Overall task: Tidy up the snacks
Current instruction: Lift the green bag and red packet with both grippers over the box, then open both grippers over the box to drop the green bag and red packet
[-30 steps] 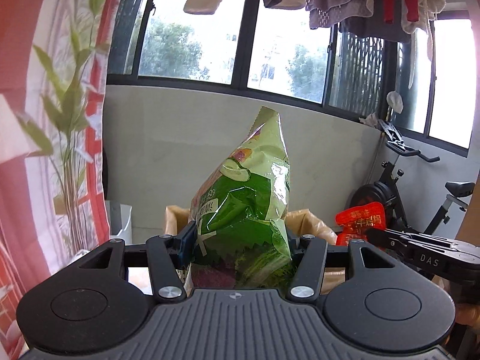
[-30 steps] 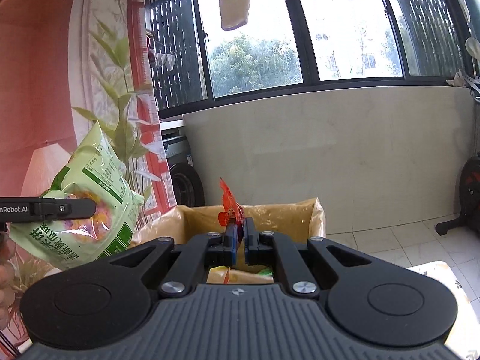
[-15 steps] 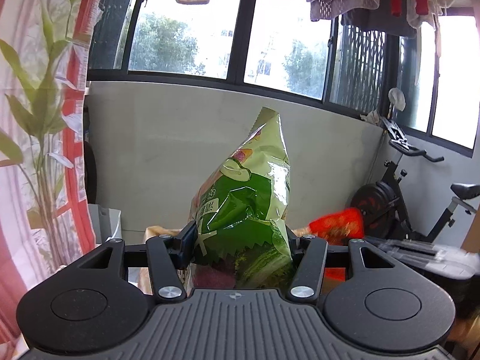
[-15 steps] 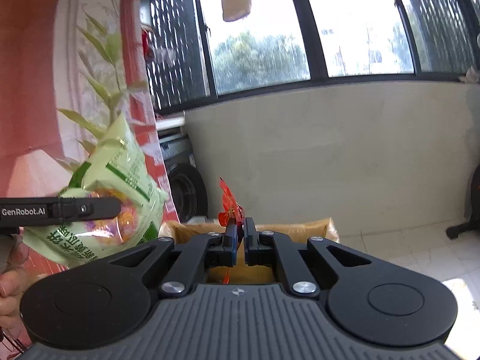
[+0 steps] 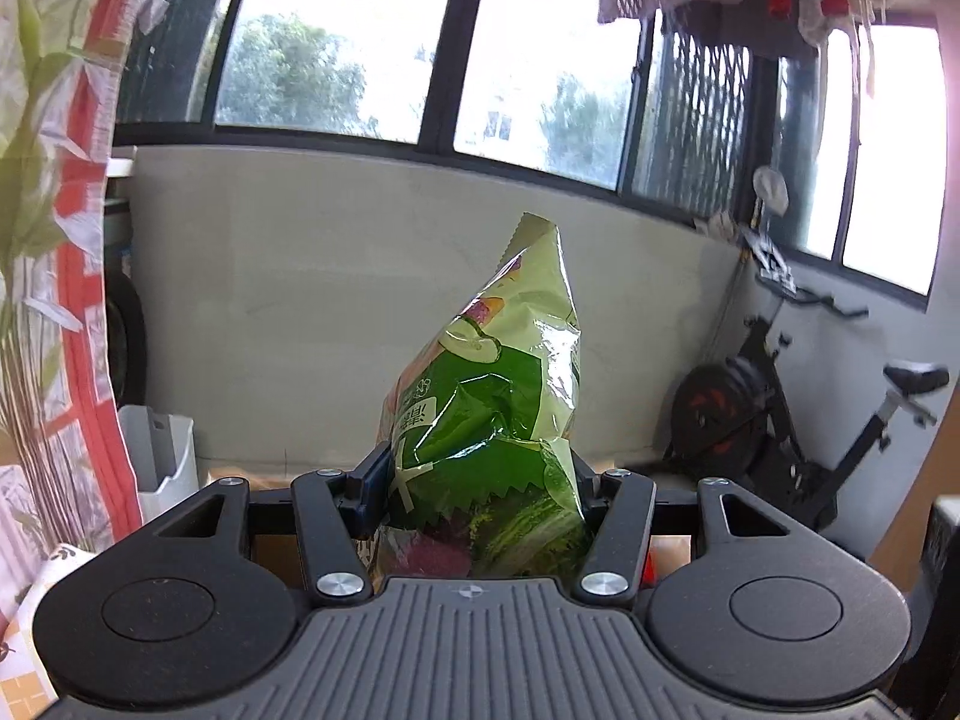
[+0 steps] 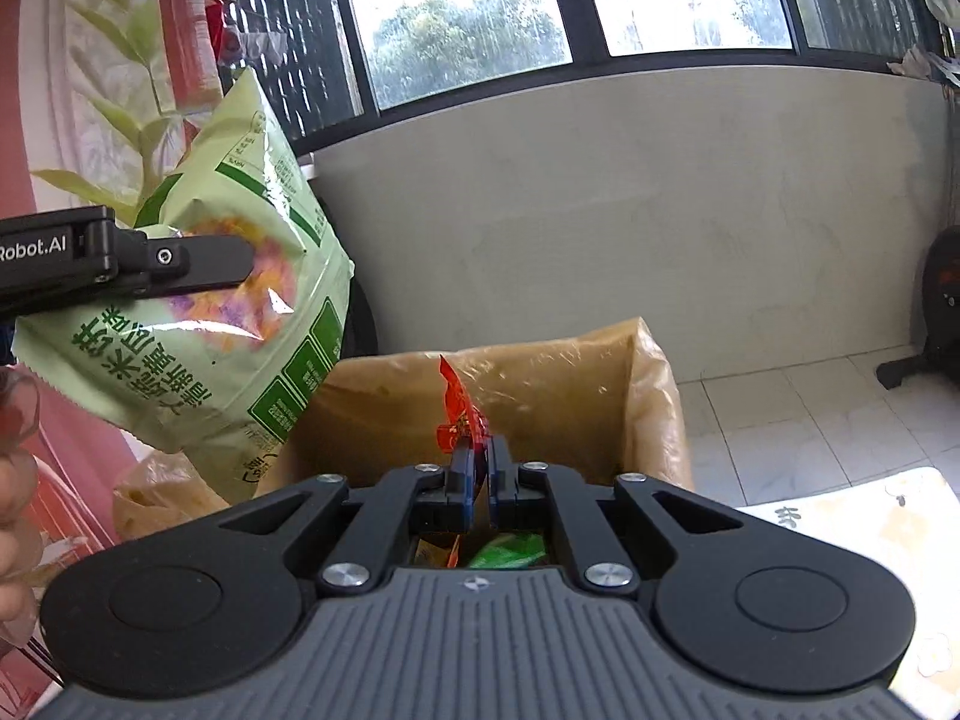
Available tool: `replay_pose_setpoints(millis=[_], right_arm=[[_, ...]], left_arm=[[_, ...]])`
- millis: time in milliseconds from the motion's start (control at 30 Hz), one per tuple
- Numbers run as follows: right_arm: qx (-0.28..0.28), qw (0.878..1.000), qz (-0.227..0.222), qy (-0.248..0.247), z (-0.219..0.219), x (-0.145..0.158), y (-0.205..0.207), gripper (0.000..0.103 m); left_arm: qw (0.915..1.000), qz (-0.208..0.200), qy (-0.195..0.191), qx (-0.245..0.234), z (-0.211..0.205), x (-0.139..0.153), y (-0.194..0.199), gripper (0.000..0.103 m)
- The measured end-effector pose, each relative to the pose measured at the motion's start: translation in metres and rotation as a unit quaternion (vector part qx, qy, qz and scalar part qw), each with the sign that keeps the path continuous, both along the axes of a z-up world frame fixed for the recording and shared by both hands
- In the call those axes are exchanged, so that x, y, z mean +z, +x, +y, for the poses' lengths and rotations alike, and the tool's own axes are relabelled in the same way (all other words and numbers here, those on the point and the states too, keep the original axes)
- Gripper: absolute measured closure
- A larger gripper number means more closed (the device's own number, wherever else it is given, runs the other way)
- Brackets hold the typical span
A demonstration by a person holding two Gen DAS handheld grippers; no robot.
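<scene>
Hidden or cut off
The lined box's [image 6: 654, 384] contents sit mostly behind the right claw [image 6: 478, 483]; the green bag's [image 5: 492, 420] base is hidden.

A pale tiled floor [image 6: 828, 414] runs to the grey wall, and on it stands a cardboard box lined with a tan plastic bag [image 6: 600, 378]. Inside the box lie a few snack packets [image 6: 510, 552], one green, mostly hidden. A white bin [image 5: 165, 456] and an exercise bike [image 5: 780, 420] also seem to stand on the floor.
</scene>
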State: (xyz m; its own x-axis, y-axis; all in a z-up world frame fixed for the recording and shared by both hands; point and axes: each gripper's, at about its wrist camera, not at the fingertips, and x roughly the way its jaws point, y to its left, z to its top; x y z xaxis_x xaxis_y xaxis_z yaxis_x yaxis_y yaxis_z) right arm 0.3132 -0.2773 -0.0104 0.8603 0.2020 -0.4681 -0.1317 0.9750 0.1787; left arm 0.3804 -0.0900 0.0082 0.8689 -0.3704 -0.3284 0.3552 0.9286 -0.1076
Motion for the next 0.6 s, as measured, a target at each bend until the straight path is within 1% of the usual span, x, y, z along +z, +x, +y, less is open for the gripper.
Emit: replay_pose_setpoints(millis=[167,200,267,300,333,400,467,600], right_arm=[[-0.003,1.0,0.012,0.004,-0.005,-0.004,-0.001,0.098],[-0.003,1.0,0.015,0.002,-0.006,-0.004,-0.001,0.096],[-0.003,1.0,0.012,-0.006,-0.005,-0.001,-0.005,0.094],[-0.002,1.0,0.011,-0.009,-0.005,0.001,-0.006,0.085],[-0.004,1.0,0.009,-0.013,-0.006,0.003,-0.009,0.075],[-0.005,1.0,0.004,-0.017,-0.006,0.007,-0.013,0.069],[-0.006,1.0,0.0,-0.023,-0.007,0.01,-0.02,0.067],[-0.001,0.999,-0.01,-0.039,-0.006,0.015,-0.037,0.059]], left_arm=[[0.9981,0.049,0.029,0.023,0.003,-0.027,0.011,0.043],[0.9978,0.051,0.034,0.024,0.005,-0.029,0.011,0.041],[0.9979,0.044,0.042,0.025,0.009,-0.03,0.006,0.032],[0.9978,0.039,0.044,0.029,0.012,-0.028,0.004,0.025],[0.9978,0.036,0.045,0.032,0.013,-0.026,0.002,0.021],[0.9982,0.03,0.041,0.032,0.017,-0.02,-0.005,0.02],[0.9983,0.028,0.04,0.032,0.02,-0.014,-0.013,0.02],[0.9981,0.022,0.047,0.035,0.024,-0.006,-0.028,0.019]])
